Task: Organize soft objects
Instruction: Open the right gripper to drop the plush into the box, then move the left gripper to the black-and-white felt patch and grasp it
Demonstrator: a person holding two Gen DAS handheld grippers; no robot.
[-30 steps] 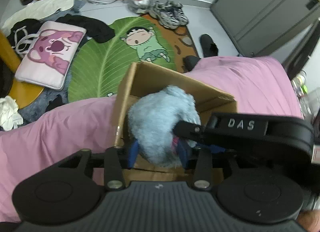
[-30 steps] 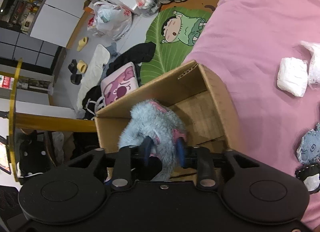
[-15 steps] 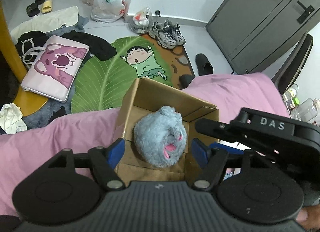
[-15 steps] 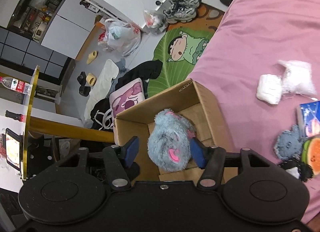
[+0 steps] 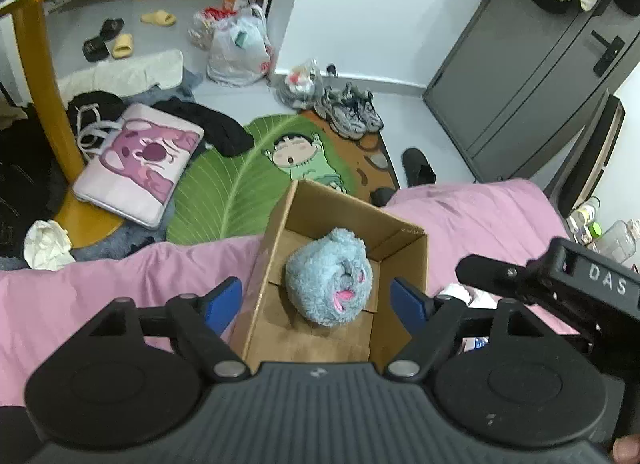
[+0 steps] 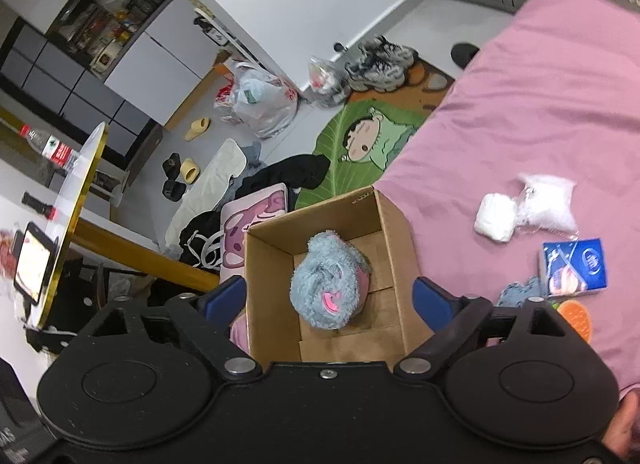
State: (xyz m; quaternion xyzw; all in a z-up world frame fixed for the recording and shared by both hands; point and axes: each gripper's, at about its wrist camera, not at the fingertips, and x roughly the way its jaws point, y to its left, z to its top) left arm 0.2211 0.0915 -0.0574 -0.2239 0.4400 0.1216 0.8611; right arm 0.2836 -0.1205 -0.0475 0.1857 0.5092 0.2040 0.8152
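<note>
Atop the pink bed (image 5: 100, 296), the plush (image 5: 329, 279) lies in the box (image 5: 404, 252), below both hand-held grippers, left (image 5: 316, 300) and right (image 6: 329, 296), whose jaws have just spread wide, empty.

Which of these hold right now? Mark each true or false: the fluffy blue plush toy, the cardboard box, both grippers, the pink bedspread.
1. The fluffy blue plush toy lies inside the open brown cardboard box. True.
2. The left gripper is clamped on the toy. False: its jaws have just been opening and stand wide apart above the box, touching nothing.
3. The right gripper is open and empty. True; its jaws have just been opening too.
4. The box stands on the green leaf-shaped rug. False: it rests on the pink bedspread, at its edge.
5. White soft packets lie on the bedspread outside the box. True.
</note>
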